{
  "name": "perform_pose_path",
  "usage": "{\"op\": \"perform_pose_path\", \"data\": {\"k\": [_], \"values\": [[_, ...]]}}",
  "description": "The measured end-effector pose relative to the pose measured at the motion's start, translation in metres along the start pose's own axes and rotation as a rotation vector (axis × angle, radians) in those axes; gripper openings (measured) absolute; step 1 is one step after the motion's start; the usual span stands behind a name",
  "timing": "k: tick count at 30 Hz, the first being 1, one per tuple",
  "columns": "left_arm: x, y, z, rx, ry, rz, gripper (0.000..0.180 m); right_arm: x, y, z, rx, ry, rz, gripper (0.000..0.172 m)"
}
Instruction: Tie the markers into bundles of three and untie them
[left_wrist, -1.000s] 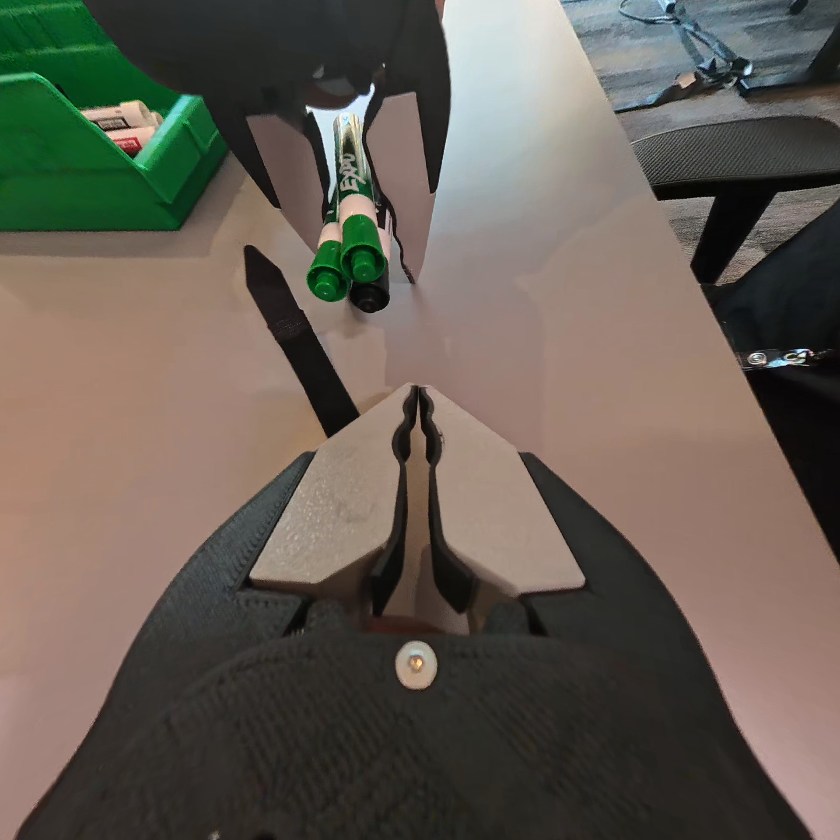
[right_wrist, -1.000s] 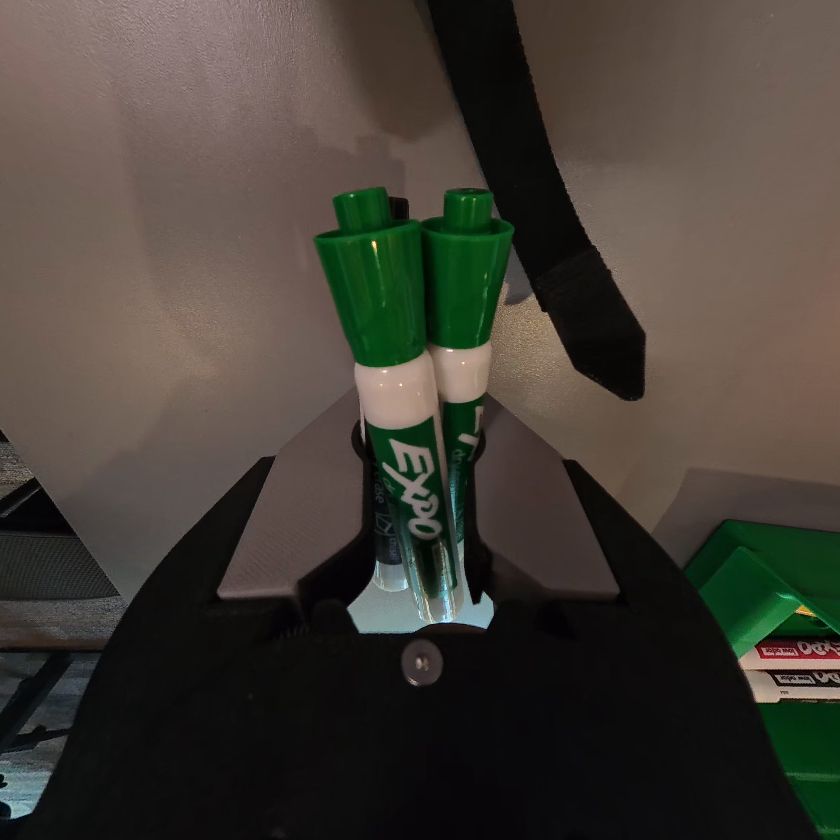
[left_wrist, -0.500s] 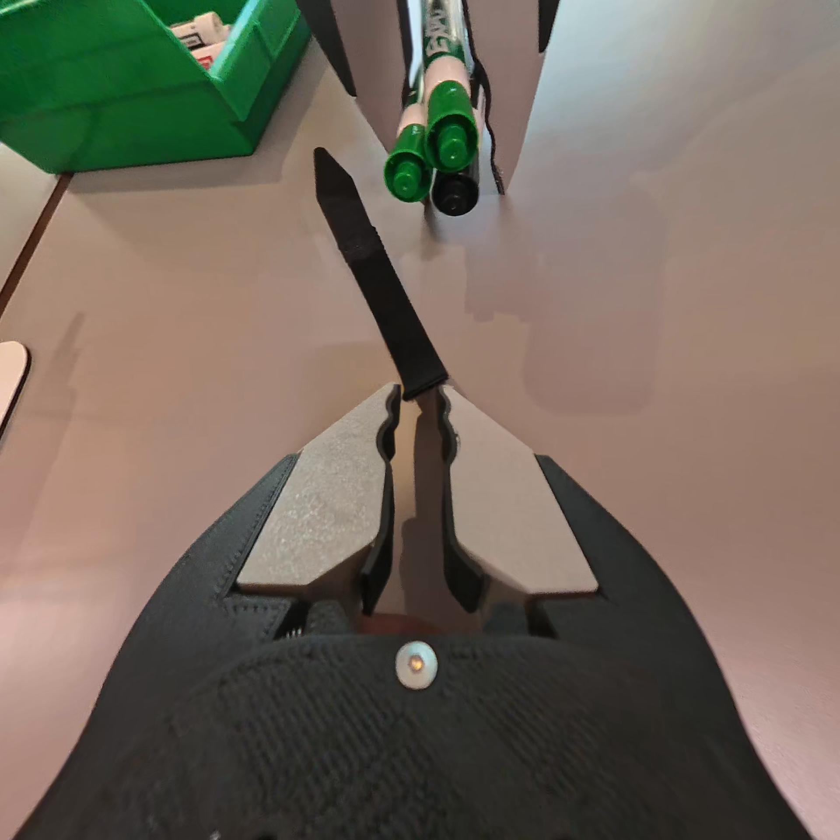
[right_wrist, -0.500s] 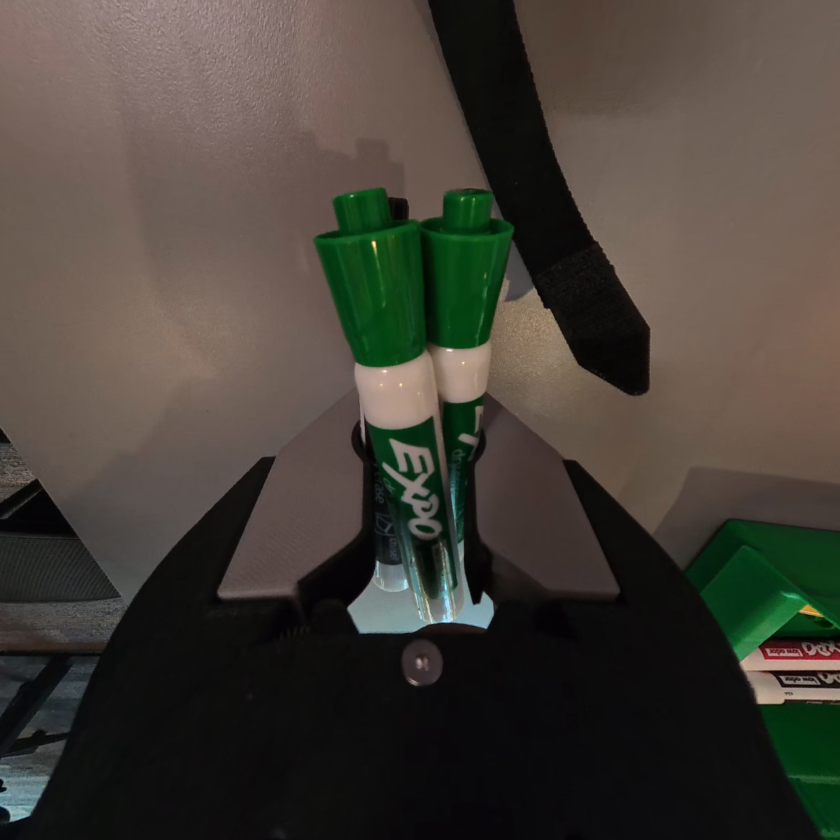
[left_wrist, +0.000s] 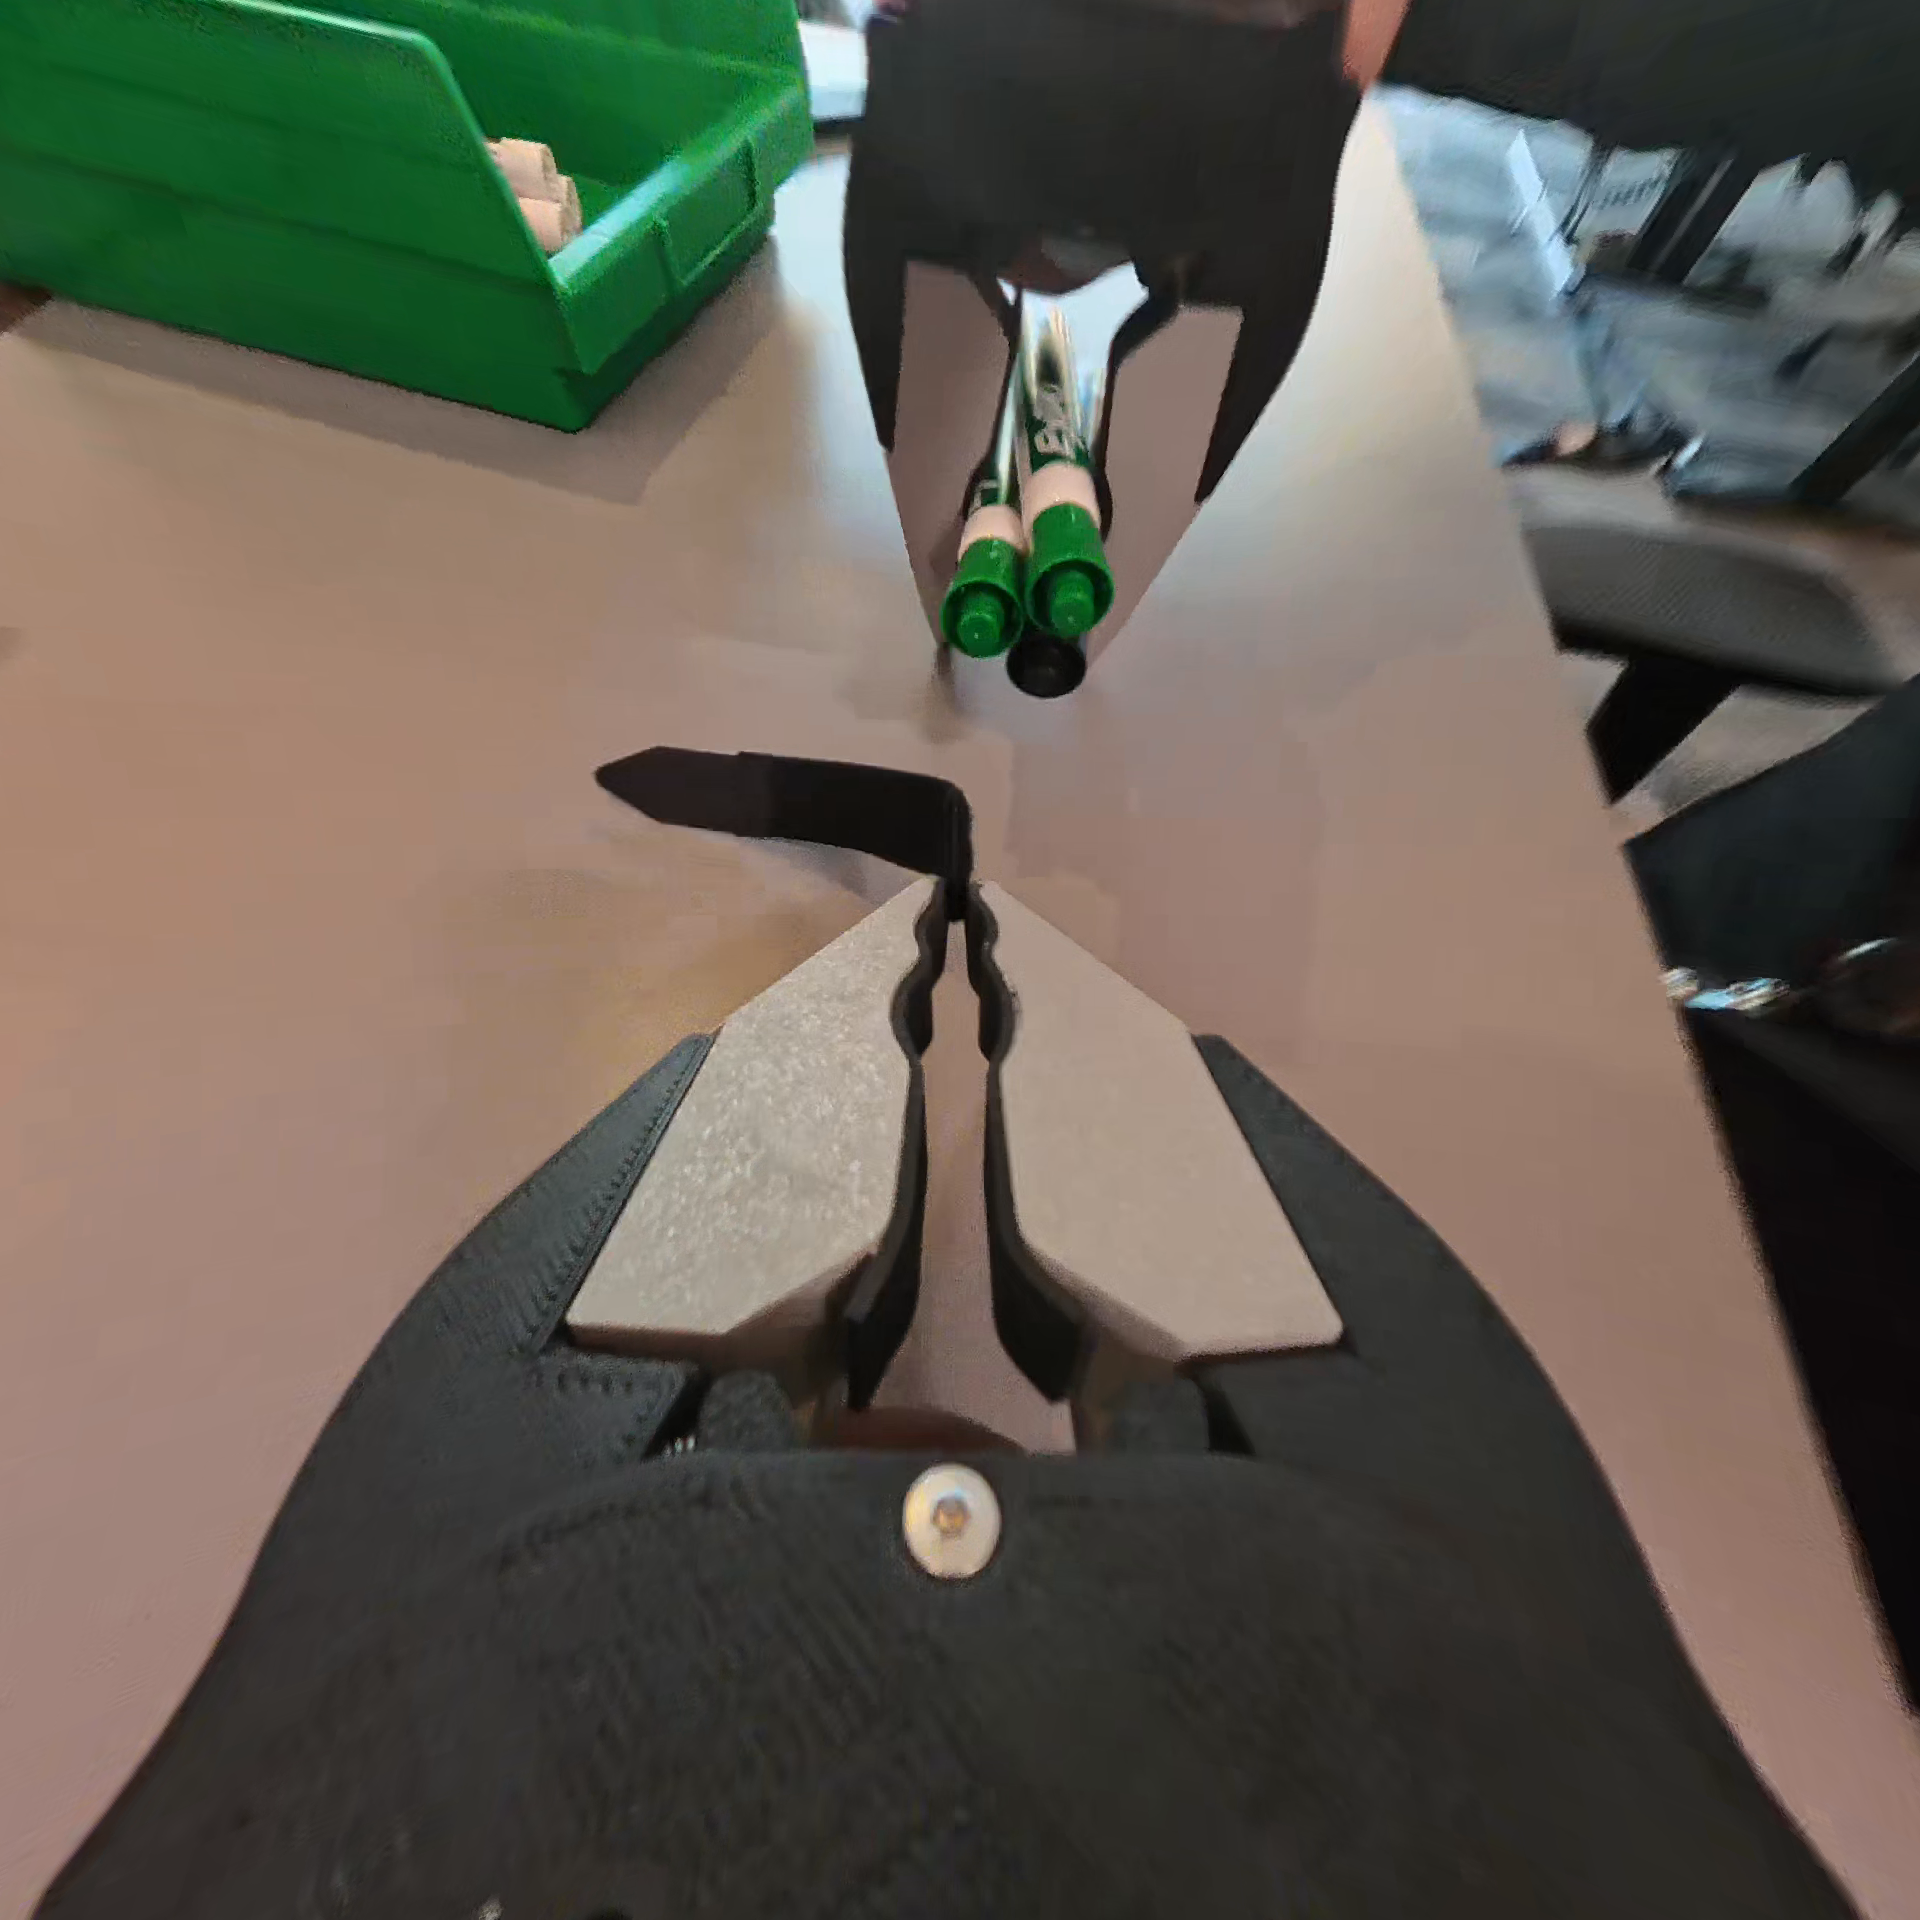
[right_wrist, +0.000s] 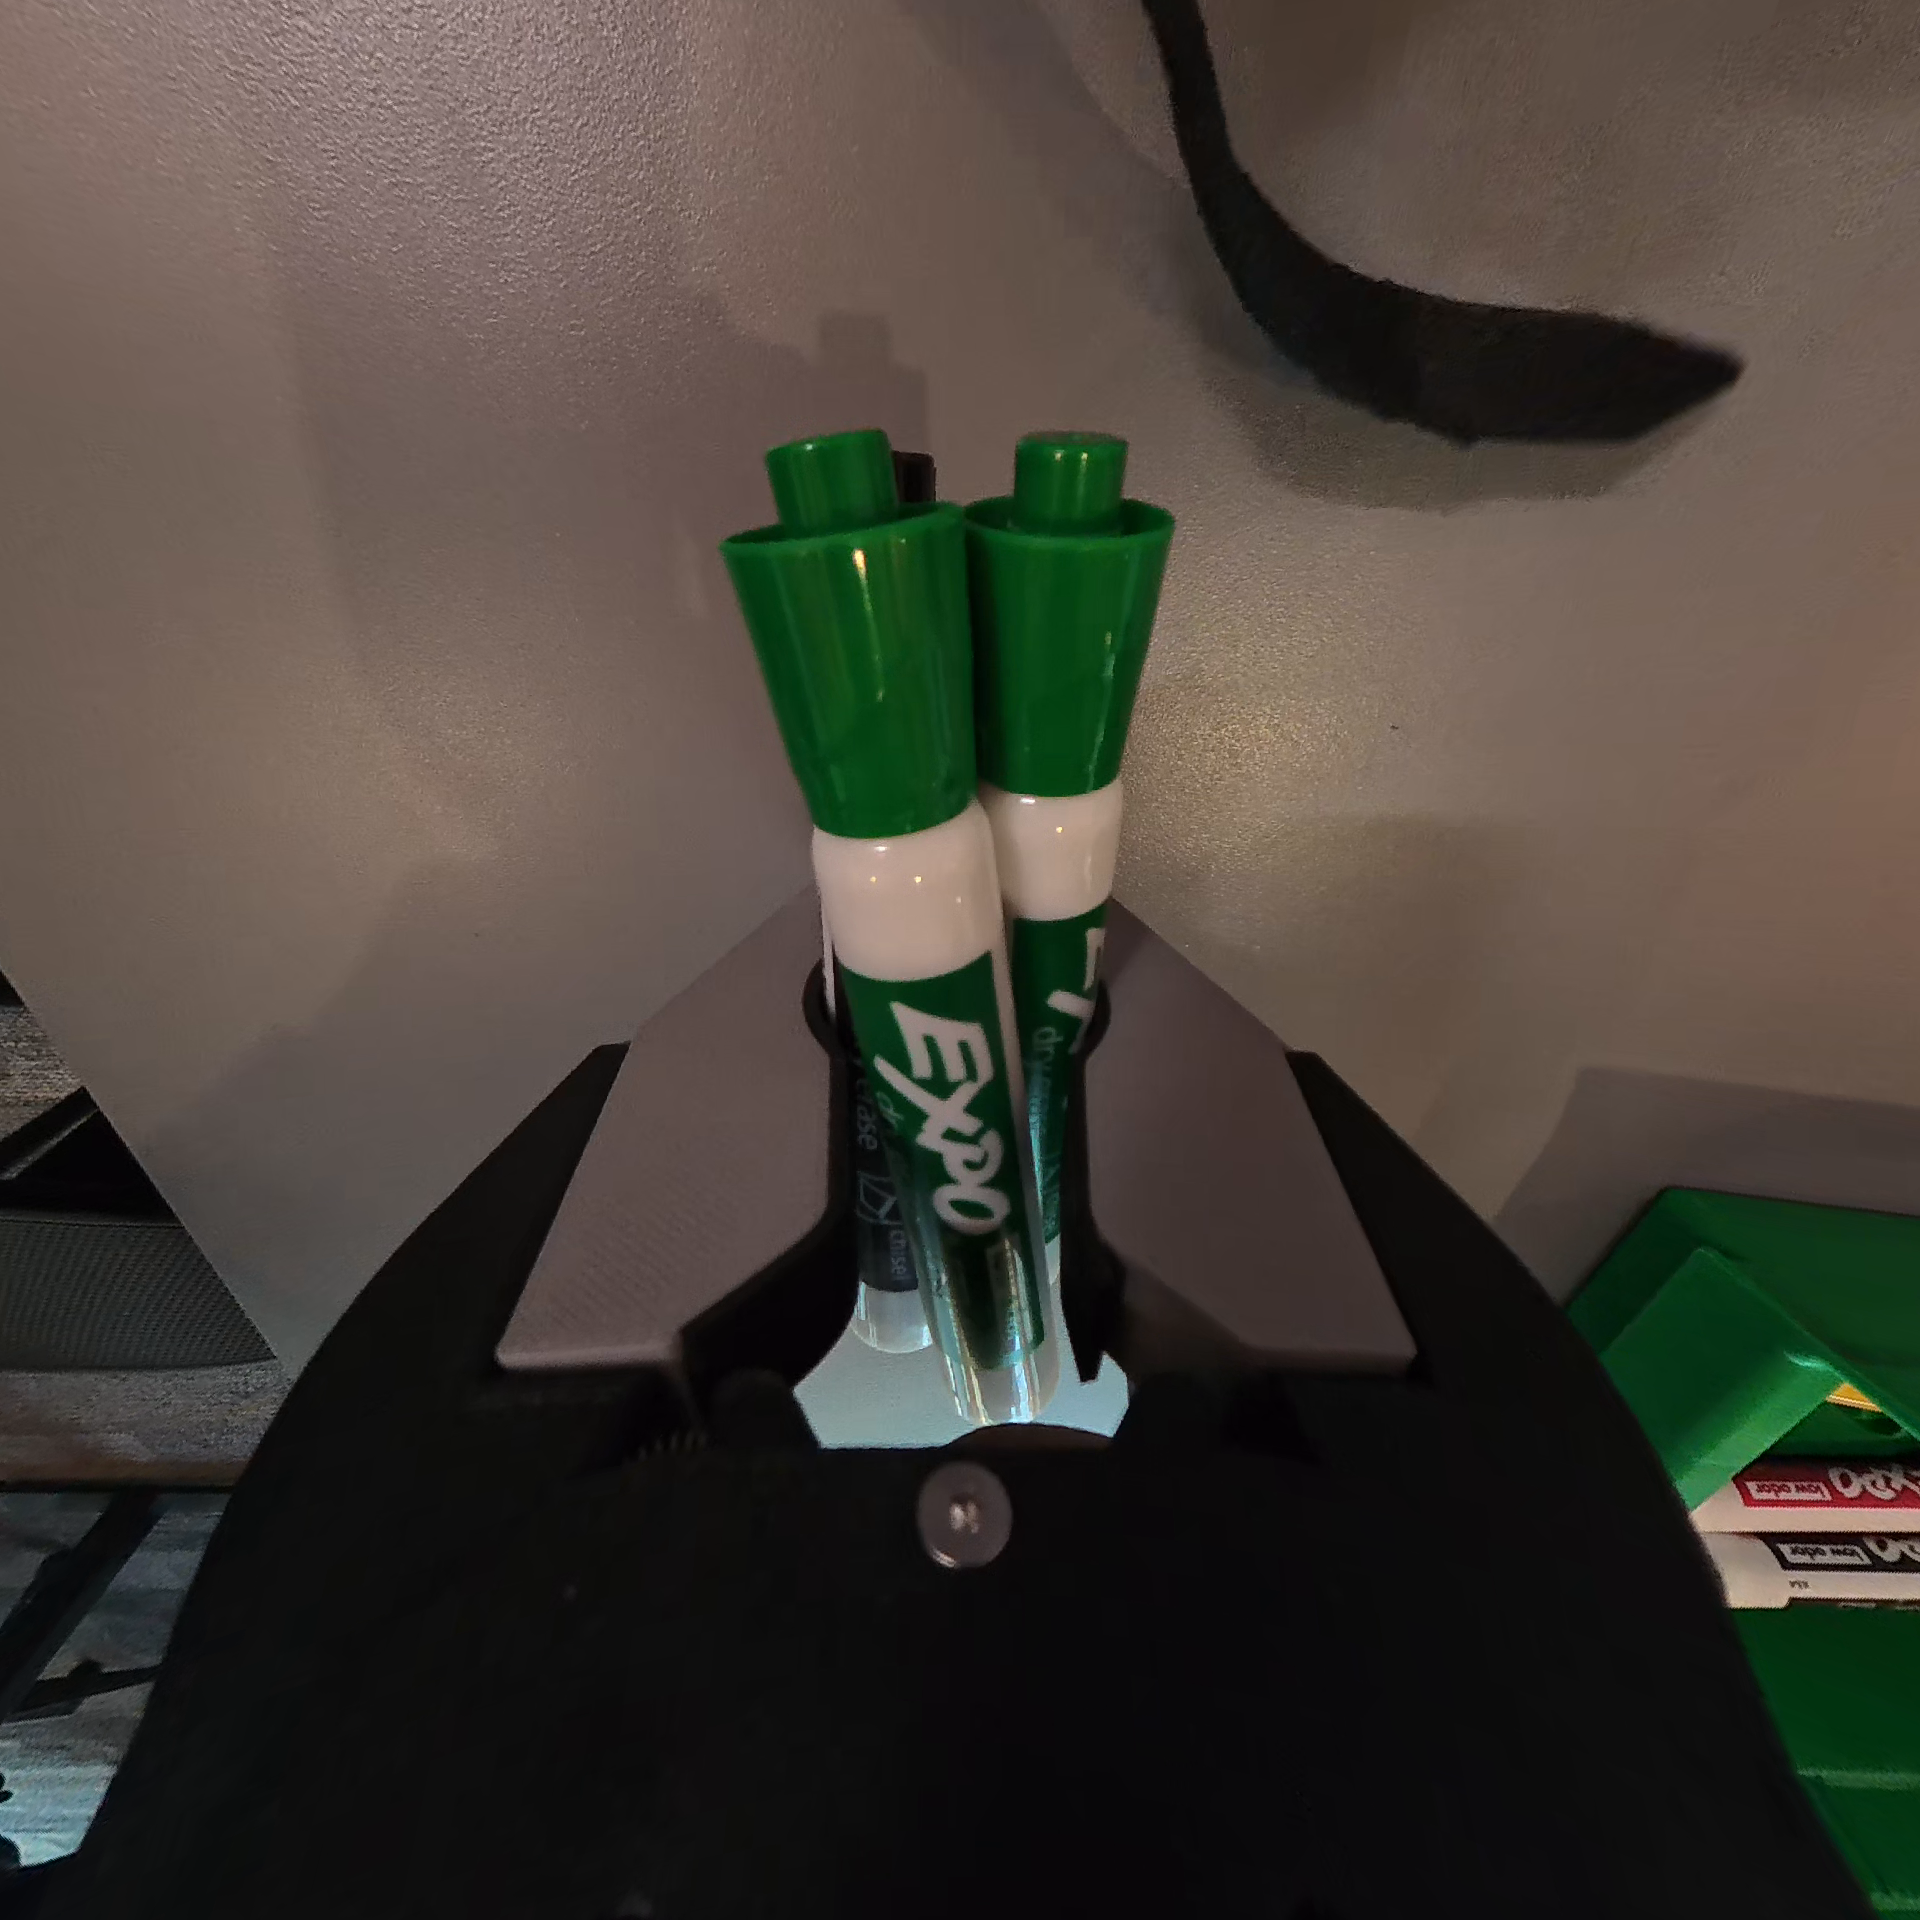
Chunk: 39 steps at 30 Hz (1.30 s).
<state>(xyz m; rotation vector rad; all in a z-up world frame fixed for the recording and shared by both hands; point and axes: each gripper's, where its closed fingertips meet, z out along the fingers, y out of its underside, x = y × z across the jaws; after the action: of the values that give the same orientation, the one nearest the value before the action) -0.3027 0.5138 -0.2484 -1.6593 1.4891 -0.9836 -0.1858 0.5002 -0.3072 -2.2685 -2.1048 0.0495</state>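
My left gripper (left_wrist: 958, 902) is shut on one end of a black strap (left_wrist: 790, 802), which bends off to the left above the pale table (left_wrist: 312, 831). The strap also shows in the right wrist view (right_wrist: 1455, 343) at the upper right. My right gripper (right_wrist: 958, 1013) is shut on three markers (right_wrist: 935, 831): two with green caps and a black-capped one behind them. In the left wrist view the same markers (left_wrist: 1029, 582) point toward me, held by the right gripper (left_wrist: 1039, 520) just above the table.
A green bin (left_wrist: 416, 208) with more markers stands at the table's far left; it also shows in the right wrist view (right_wrist: 1766, 1403) at the lower right. An office chair (left_wrist: 1714, 603) stands beyond the table's right edge. A person's dark clothing (left_wrist: 1818, 935) is at the right. Some 15 centimeters of space lies between my two pairs of fingers.
My left gripper opened at the strap's end, closed on it and lifted it, so the strap now bends sideways. The right gripper kept hold of the markers without moving.
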Motion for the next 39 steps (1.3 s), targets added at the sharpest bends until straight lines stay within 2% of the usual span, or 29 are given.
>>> {"op": "perform_pose_path", "data": {"k": [2, 3, 6, 10, 14, 20, 22, 24, 25, 27, 30, 34, 36, 39], "values": [[0.008, -0.002, -0.002, 0.029, 0.091, -0.098, 0.0, 0.0, 0.0, 0.0, 0.004, 0.0, 0.001, 0.037], [0.01, -0.001, -0.001, 0.03, 0.101, -0.098, 0.0, 0.0, 0.0, 0.0, 0.007, 0.0, 0.002, 0.037], [0.003, 0.01, 0.0, -0.064, -0.002, 0.033, 0.0, 0.0, 0.0, 0.0, 0.012, 0.001, 0.005, 0.037], [0.014, 0.017, -0.011, -0.196, 0.028, 0.127, 0.0, 0.0, 0.0, 0.0, 0.011, 0.001, 0.005, 0.037], [0.001, 0.04, -0.051, -0.57, -0.032, 0.271, 0.0, 0.0, 0.0, 0.0, 0.004, 0.0, 0.001, 0.037], [-0.034, 0.04, -0.146, -1.279, -0.269, 0.572, 0.0, 0.0, 0.0, 0.0, 0.013, 0.0, 0.001, 0.037], [-0.031, 0.044, -0.157, -1.443, -0.252, 0.649, 0.0, 0.0, 0.0, 0.0, 0.015, 0.0, -0.001, 0.037], [-0.033, 0.048, -0.15, -1.513, -0.263, 0.736, 0.005, 0.0, 0.0, 0.0, 0.014, 0.0, -0.002, 0.037], [-0.036, 0.051, -0.14, -1.512, -0.269, 0.788, 0.022, 0.0, 0.0, 0.0, 0.015, 0.0, -0.001, 0.037], [-0.038, 0.056, -0.117, -1.438, -0.282, 0.856, 0.039, 0.0, 0.0, 0.0, 0.017, 0.001, 0.001, 0.037], [-0.022, 0.054, -0.081, -1.185, -0.226, 0.779, 0.063, 0.0, 0.0, 0.0, 0.029, 0.002, 0.005, 0.037], [-0.027, 0.026, -0.078, -0.868, -0.314, 0.623, 0.066, -0.001, 0.0, 0.0, 0.032, 0.001, 0.001, 0.037], [-0.029, 0.022, -0.091, -0.744, -0.31, 0.499, 0.065, 0.0, 0.0, -0.001, 0.034, 0.001, -0.003, 0.037], [-0.055, 0.025, -0.116, -0.568, -0.366, 0.256, 0.06, 0.0, 0.0, -0.001, 0.035, 0.0, -0.007, 0.037]]}}
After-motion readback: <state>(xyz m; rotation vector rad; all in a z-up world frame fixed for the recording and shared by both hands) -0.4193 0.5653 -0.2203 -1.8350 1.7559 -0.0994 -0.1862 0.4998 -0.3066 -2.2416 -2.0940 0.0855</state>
